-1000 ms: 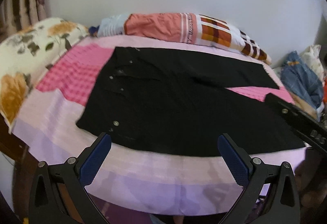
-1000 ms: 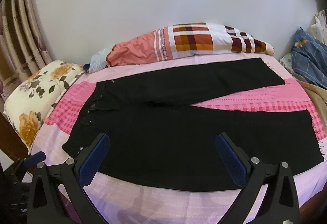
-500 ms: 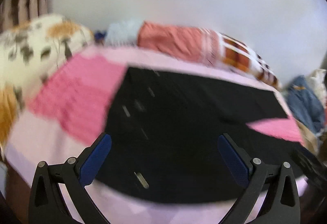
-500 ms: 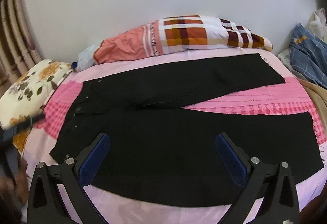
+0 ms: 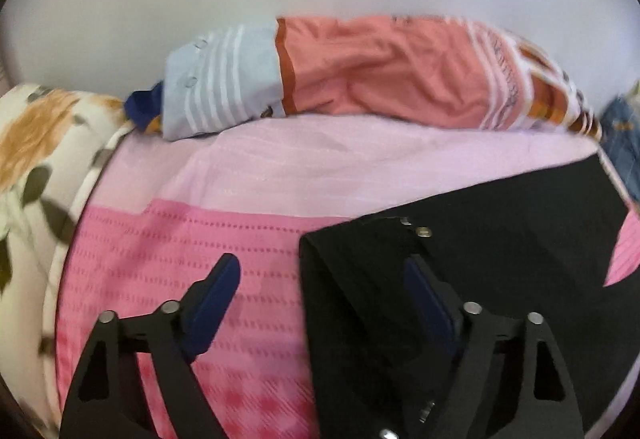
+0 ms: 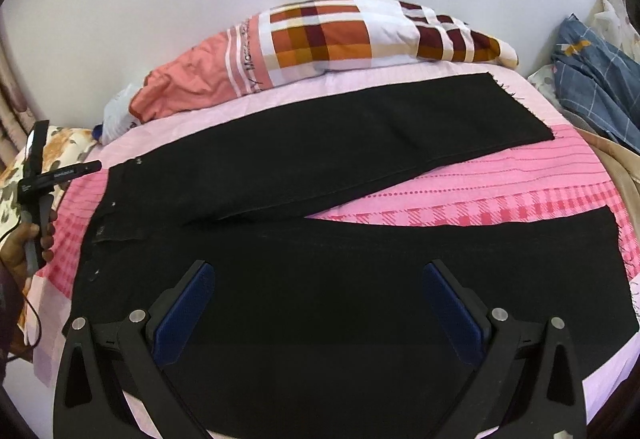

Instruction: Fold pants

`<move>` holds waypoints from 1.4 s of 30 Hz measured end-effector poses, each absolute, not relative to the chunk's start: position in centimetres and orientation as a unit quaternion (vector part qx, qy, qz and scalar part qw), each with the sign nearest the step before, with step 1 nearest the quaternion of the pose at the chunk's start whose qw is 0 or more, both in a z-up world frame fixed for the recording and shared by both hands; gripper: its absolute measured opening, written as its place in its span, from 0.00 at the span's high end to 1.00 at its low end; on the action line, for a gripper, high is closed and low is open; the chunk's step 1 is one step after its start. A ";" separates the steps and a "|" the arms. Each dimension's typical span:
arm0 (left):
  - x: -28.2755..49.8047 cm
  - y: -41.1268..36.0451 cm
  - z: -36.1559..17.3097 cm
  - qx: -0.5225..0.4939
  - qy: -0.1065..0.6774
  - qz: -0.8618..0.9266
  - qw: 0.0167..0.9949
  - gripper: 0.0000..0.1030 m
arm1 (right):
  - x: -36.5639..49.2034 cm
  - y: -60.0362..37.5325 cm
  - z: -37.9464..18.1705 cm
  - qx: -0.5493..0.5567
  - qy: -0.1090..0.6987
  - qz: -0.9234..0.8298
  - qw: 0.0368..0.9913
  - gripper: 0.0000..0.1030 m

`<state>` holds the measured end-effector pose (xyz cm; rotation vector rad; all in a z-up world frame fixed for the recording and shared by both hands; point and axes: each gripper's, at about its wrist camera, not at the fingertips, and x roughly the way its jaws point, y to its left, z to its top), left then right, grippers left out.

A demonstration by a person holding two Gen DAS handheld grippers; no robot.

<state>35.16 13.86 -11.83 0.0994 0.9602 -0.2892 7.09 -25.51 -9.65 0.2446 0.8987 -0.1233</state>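
One pair of black pants (image 6: pixel 320 239) lies flat on the pink bedspread (image 6: pixel 480 191). Both the left gripper (image 5: pixel 320 295) and the right gripper (image 6: pixel 318 303) gape, grasping nothing; pillow (image 6: pixel 320 39) lettering is possibly unreadable.

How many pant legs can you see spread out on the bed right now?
2. In the right wrist view, the far leg runs along the bed toward the pillows; the near leg lies along the near edge, in front of the right gripper.
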 end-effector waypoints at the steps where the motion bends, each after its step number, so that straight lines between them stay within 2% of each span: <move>1: 36.2 13.9 -12.7 0.042 0.472 -0.158 0.867 0.36 | 7.4 -25.4 -9.7 0.115 0.434 -0.060 0.892 0.01; 2: 36.6 13.9 -13.2 0.039 0.480 -0.168 0.860 0.44 | 7.7 -25.1 -9.7 0.112 0.433 -0.060 0.892 0.01; 3: 37.0 13.7 -13.8 0.043 0.488 -0.175 0.854 0.45 | 8.1 -24.8 -9.8 0.108 0.433 -0.057 0.893 0.01; 6: 38.3 13.6 -15.3 0.051 0.499 -0.185 0.845 0.45 | 8.9 -24.1 -9.8 0.098 0.436 -0.052 0.893 0.01; 10: 39.8 14.3 -16.6 -0.030 0.528 -0.242 0.813 0.46 | 10.0 -23.3 -10.0 0.092 0.441 -0.047 0.891 0.01; 12: 39.8 14.6 -16.5 -0.050 0.536 -0.223 0.813 0.54 | 10.8 -23.0 -9.9 0.093 0.442 -0.043 0.891 0.01; 14: 38.9 14.0 -15.9 -0.031 0.524 -0.212 0.825 0.69 | 11.7 -23.0 -9.6 0.105 0.440 -0.033 0.891 0.01; 16: 37.6 13.5 -14.9 -0.017 0.504 -0.199 0.840 0.83 | 13.1 -23.7 -9.2 0.146 0.437 -0.007 0.888 0.00; 21: 32.7 13.2 -10.5 -0.023 0.429 -0.186 0.884 0.85 | 17.9 -27.1 -9.8 0.338 0.427 0.087 0.834 0.00; 22: 31.2 13.0 -9.3 -0.019 0.406 -0.188 0.894 0.85 | 19.4 -27.9 -10.3 0.378 0.427 0.098 0.815 0.05; 23: 29.9 12.6 -8.4 -0.012 0.390 -0.190 0.901 0.85 | 20.5 -28.0 -10.5 0.389 0.430 0.101 0.808 0.22; 24: 29.2 12.7 -7.7 -0.010 0.382 -0.191 0.904 0.85 | 22.0 -27.9 -10.6 0.388 0.437 0.104 0.805 0.32; 25: 28.2 12.6 -7.1 -0.018 0.371 -0.195 0.907 0.85 | 23.7 -27.6 -10.7 0.372 0.449 0.105 0.805 0.48; 26: 27.2 12.6 -6.5 -0.029 0.362 -0.202 0.910 0.85 | 25.1 -27.3 -10.9 0.365 0.458 0.112 0.803 0.52; 28: 25.6 12.1 -5.8 -0.030 0.353 -0.204 0.913 0.85 | 27.9 -27.2 -12.1 0.394 0.473 0.132 0.777 0.53; 37: 19.8 11.0 -5.8 -0.038 0.348 -0.215 0.912 0.85 | 33.8 -28.5 -16.4 0.490 0.498 0.109 0.707 0.53; 39: 19.3 10.9 -5.9 -0.047 0.354 -0.217 0.909 0.85 | 34.3 -28.8 -17.0 0.485 0.504 0.095 0.708 0.68; 40: 19.2 10.9 -6.1 -0.052 0.359 -0.216 0.907 0.85 | 34.4 -28.7 -17.0 0.475 0.507 0.089 0.714 0.90; 42: 19.2 11.1 -6.4 -0.064 0.369 -0.213 0.902 0.85 | 33.1 -28.2 -16.0 0.450 0.495 0.091 0.737 0.92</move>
